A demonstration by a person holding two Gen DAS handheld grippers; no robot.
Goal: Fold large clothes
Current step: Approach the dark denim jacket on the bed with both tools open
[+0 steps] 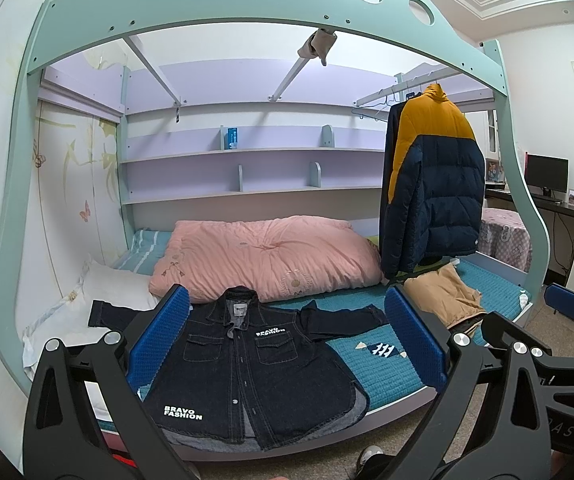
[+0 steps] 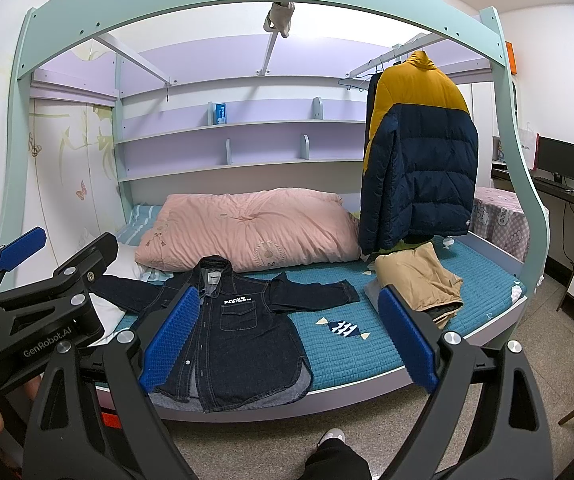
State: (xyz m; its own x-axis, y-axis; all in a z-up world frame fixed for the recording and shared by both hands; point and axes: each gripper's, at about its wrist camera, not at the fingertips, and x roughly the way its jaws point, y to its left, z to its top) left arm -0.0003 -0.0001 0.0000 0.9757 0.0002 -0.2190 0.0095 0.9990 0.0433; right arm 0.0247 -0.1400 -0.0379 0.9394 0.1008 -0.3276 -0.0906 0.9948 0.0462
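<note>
A dark denim jacket (image 1: 247, 372) lies spread flat, front up, sleeves out, on the teal bed cover (image 1: 391, 376) near the front edge. It also shows in the right wrist view (image 2: 239, 340). My left gripper (image 1: 287, 340) is open and empty, held in the air short of the bed, above the jacket's lower half. My right gripper (image 2: 287, 336) is open and empty, level with the jacket's right side. The left gripper (image 2: 23, 252) shows at the left of the right wrist view, and the right gripper (image 1: 567, 308) at the right edge of the left wrist view.
A pink quilt (image 1: 267, 260) lies behind the jacket. Folded tan trousers (image 1: 443, 300) lie at the right of the bed. A navy and yellow puffer jacket (image 1: 431, 184) hangs from a rail. A white pillow (image 1: 115, 284) lies left. The bunk frame (image 1: 247, 20) arches overhead.
</note>
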